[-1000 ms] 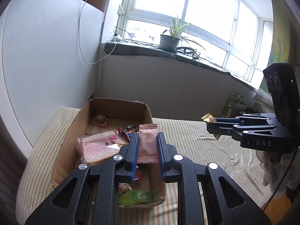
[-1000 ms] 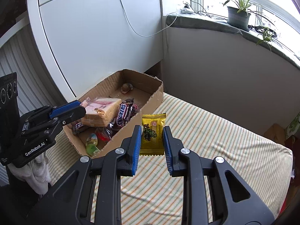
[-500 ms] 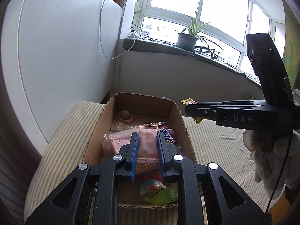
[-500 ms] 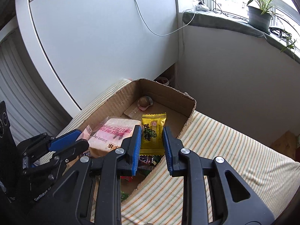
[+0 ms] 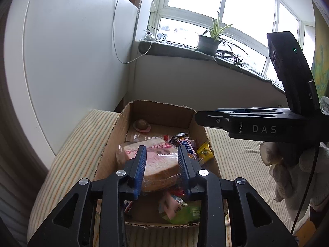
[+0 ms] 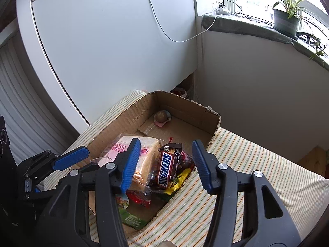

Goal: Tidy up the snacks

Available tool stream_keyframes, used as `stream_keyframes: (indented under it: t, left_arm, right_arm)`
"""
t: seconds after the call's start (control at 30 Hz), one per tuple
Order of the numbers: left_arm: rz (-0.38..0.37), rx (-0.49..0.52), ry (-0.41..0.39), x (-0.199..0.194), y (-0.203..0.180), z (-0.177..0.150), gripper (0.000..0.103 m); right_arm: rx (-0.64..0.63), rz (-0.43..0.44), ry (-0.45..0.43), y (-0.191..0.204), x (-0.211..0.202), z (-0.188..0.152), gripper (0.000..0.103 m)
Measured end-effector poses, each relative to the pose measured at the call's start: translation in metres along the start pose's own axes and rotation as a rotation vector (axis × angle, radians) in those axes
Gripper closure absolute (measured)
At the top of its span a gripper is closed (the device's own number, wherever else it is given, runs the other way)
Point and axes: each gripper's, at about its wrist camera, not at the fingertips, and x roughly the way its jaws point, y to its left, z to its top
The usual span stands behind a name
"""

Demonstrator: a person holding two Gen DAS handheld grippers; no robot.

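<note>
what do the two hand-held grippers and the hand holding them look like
Both are black plastic frames with silver screws and ribbed blue pads on the fingers. The left hand-held gripper shows them up close, as does the right hand-held gripper. Seen side-on from the left wrist view, the right one carries white "DAS" lettering and a black box with a green light. A white knit glove grips it, with a thin black cable alongside.

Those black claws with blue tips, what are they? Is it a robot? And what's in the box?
No robot: a person holds a claw in each hand, and a camera on each one looks along its fingers. One picture is from the left claw, the other from the right claw. Both are open and hold nothing. Below them a cardboard box sits on a striped cloth. In it lie a bagged sandwich, a Snickers bar, a yellow packet and a green jelly cup.
</note>
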Motion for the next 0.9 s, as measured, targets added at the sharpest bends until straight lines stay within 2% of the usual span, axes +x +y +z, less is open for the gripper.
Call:
stream_keyframes:
  t: [0.27, 0.3, 0.33, 0.37, 0.5, 0.57, 0.6, 0.63, 0.77, 0.83, 0.9]
  left_arm:
    - [0.023, 0.004, -0.027, -0.01, 0.004, -0.002, 0.071]
    - [0.028, 0.008, -0.03, -0.01, 0.003, -0.002, 0.071]
    - [0.033, 0.009, -0.033, -0.011, 0.003, -0.002, 0.071]
    - [0.034, 0.009, -0.037, -0.013, 0.002, -0.002, 0.071]
    - [0.051, 0.027, -0.053, -0.018, -0.003, -0.003, 0.071]
    - [0.055, 0.032, -0.054, -0.019, -0.005, -0.004, 0.066]
    - [0.057, 0.033, -0.056, -0.019, -0.006, -0.005, 0.057]
    - [0.063, 0.037, -0.059, -0.02, -0.008, -0.006, 0.052]
    - [0.072, 0.054, -0.066, -0.023, -0.013, -0.008, 0.051]
    - [0.071, 0.051, -0.07, -0.024, -0.015, -0.007, 0.041]
    - [0.076, 0.056, -0.073, -0.026, -0.018, -0.008, 0.036]
  right_arm:
    - [0.071, -0.012, -0.064, -0.004, -0.038, -0.024, 0.047]
    - [0.074, -0.016, -0.074, -0.005, -0.043, -0.029, 0.045]
    - [0.074, -0.025, -0.083, -0.005, -0.048, -0.035, 0.032]
    - [0.074, -0.04, -0.098, -0.004, -0.053, -0.041, 0.025]
    - [0.042, -0.109, -0.148, 0.0, -0.073, -0.059, 0.024]
    - [0.048, -0.125, -0.174, -0.003, -0.082, -0.066, 0.024]
    - [0.056, -0.129, -0.183, -0.006, -0.086, -0.069, 0.024]
    - [0.063, -0.136, -0.192, -0.008, -0.089, -0.071, 0.024]
    - [0.065, -0.167, -0.217, -0.014, -0.098, -0.079, 0.024]
    - [0.066, -0.171, -0.224, -0.014, -0.099, -0.083, 0.024]
    - [0.074, -0.169, -0.237, -0.015, -0.099, -0.087, 0.023]
